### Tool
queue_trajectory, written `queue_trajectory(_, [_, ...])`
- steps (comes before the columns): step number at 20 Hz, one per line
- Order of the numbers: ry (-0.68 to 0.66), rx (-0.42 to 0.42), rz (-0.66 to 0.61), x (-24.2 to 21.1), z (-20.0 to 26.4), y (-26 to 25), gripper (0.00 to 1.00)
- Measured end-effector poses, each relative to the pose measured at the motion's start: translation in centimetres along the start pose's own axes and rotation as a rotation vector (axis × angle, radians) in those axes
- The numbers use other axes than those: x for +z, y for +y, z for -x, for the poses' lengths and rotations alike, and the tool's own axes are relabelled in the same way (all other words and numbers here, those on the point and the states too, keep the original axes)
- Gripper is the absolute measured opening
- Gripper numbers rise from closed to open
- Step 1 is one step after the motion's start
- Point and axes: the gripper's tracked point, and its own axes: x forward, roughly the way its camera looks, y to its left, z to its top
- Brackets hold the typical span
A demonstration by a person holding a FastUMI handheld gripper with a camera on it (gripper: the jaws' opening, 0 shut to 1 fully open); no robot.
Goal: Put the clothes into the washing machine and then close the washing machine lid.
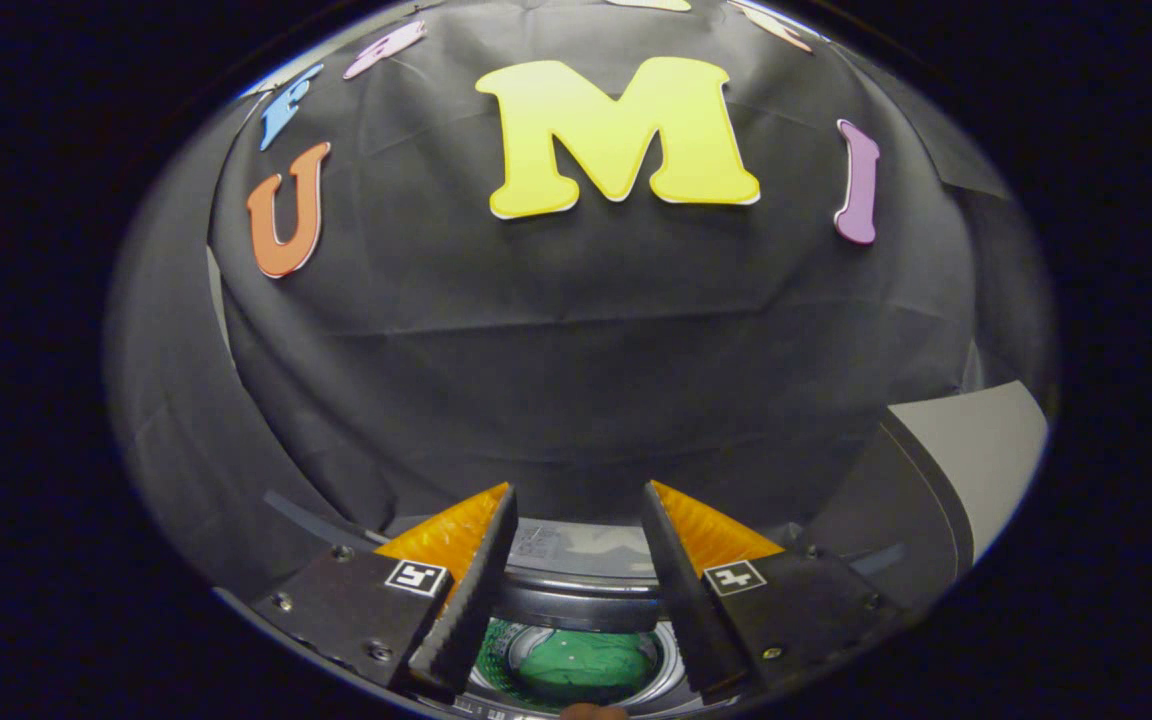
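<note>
My gripper [579, 492] stands open, its two orange-backed black fingers [468, 580] spread apart with nothing between them. Below and between the fingers lies the washing machine's round opening [576, 600]. Down inside the drum sits a green piece of clothing [588, 665]. The machine's raised lid [936, 480], dark with a pale grey face, stands up just right of the right finger. The gripper hovers above the opening and touches neither the clothing nor the lid.
The booth's black cloth wall [576, 340] rises close behind the machine. A small brownish shape [591, 711] shows at the near rim below the drum; I cannot tell what it is.
</note>
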Motion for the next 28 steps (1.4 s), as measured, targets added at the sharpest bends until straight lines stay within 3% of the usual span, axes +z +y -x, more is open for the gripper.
queue_trajectory(16, [-0.011,-0.015,0.023,-1.8,0.6,0.2,0.79])
queue_trajectory(21, [0.203,-0.040,0.039,-9.4,-0.5,-0.5,0.81])
queue_trajectory(28, [0.270,-0.055,0.049,-10.6,-0.4,-0.3,0.81])
